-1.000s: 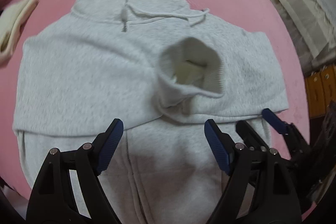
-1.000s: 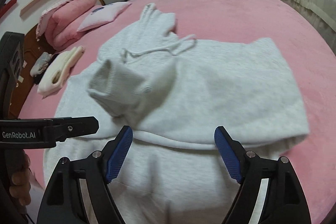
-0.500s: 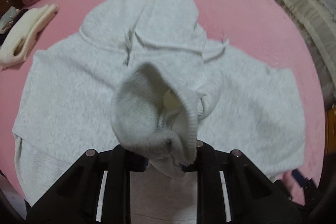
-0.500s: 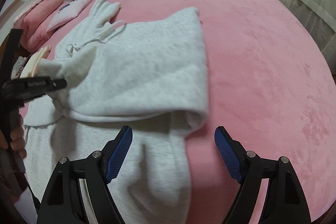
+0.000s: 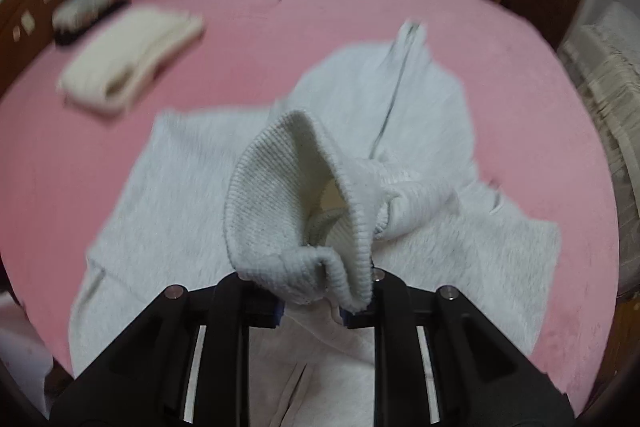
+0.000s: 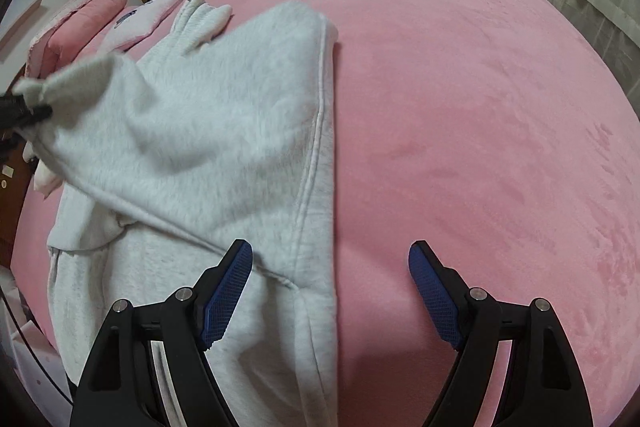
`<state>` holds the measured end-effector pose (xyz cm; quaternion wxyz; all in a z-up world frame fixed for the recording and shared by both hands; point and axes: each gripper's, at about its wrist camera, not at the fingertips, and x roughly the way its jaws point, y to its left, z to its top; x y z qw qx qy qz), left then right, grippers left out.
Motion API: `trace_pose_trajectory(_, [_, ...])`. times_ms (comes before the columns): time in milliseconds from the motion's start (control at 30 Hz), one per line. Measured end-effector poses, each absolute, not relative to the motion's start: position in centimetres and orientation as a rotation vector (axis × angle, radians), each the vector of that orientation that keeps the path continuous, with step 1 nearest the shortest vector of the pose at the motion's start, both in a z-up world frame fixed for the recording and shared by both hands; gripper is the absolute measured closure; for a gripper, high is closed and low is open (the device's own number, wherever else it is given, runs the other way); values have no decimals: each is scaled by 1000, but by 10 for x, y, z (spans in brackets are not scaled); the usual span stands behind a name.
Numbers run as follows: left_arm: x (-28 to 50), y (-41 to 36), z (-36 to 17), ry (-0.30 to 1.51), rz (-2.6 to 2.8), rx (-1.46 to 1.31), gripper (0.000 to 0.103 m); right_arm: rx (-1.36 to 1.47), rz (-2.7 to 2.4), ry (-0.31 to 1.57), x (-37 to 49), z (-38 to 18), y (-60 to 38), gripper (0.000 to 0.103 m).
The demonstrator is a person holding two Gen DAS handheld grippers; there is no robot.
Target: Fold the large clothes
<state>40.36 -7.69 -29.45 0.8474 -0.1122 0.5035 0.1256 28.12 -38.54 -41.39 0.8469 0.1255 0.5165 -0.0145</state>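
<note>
Left wrist view: left gripper (image 5: 311, 307) clamped on ribbed sleeve cuff (image 5: 296, 211), lifted over grey hoodie (image 6: 224, 131) spread on pink bed (image 6: 480, 107). Right gripper (image 6: 330, 291) spread wide, empty. Sleeve-fold step; next, lay cuff flat across body.

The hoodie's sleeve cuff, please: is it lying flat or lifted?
Lifted: the left gripper is shut on the sleeve cuff, holding it above the hoodie.

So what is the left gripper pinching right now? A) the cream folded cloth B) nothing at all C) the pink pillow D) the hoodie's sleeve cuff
D: the left gripper is shut on the ribbed sleeve cuff of the grey hoodie, lifting it above the bed.
</note>
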Motion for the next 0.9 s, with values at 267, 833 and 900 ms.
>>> trace_pose_trajectory(267, [385, 9, -377, 1300, 398, -540, 52, 240, -12, 1056, 287, -404, -371, 28])
trace_pose_trajectory(833, [341, -54, -336, 1417, 182, -311, 47, 254, 317, 1154, 369, -413, -245, 88])
trace_pose_trajectory(900, [353, -87, -329, 1377, 42, -260, 71, 218, 289, 1198, 371, -424, -234, 88])
